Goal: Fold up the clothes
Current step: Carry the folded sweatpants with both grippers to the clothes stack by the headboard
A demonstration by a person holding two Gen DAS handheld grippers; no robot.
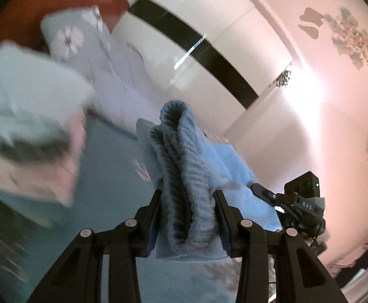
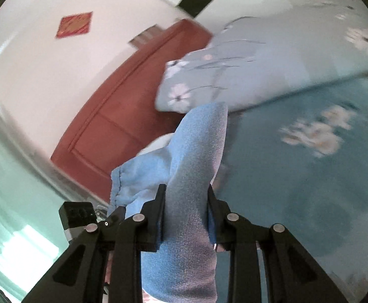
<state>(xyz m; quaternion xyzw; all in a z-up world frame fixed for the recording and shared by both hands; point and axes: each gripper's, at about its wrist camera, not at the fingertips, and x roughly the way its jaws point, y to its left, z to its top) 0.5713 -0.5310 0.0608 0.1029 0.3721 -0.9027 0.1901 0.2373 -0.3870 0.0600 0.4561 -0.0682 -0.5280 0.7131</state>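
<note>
You have a light blue knit garment point(image 1: 184, 166) pinched at two places and lifted clear of the bed point(image 2: 310, 189). In the left wrist view your left gripper point(image 1: 187, 197) has its jaws closed on a bunched, ribbed edge of the garment, which stands up between the fingers in thick folds; smoother blue cloth spreads behind and to the right of that ribbed part. In the right wrist view your right gripper point(image 2: 185, 192) has its jaws closed on a smoother band of the same garment, which rises past the fingertips and also hangs down below them; a stitched hem shows just left of the left finger.

Beyond the garment lies the bed's teal sheet with pale flower prints. A grey-blue pillow point(image 2: 196, 85) with white flowers sits at the head of the bed, past the garment, against a reddish-brown wooden headboard point(image 2: 113, 116). Above the headboard a red diamond-shaped decoration point(image 2: 74, 24) hangs on the white wall.

From the left wrist view the right gripper's body point(image 1: 297, 207) shows just right of the garment. A blurred pale bundle point(image 1: 30, 126) fills the left side; you cannot tell what it is.
</note>
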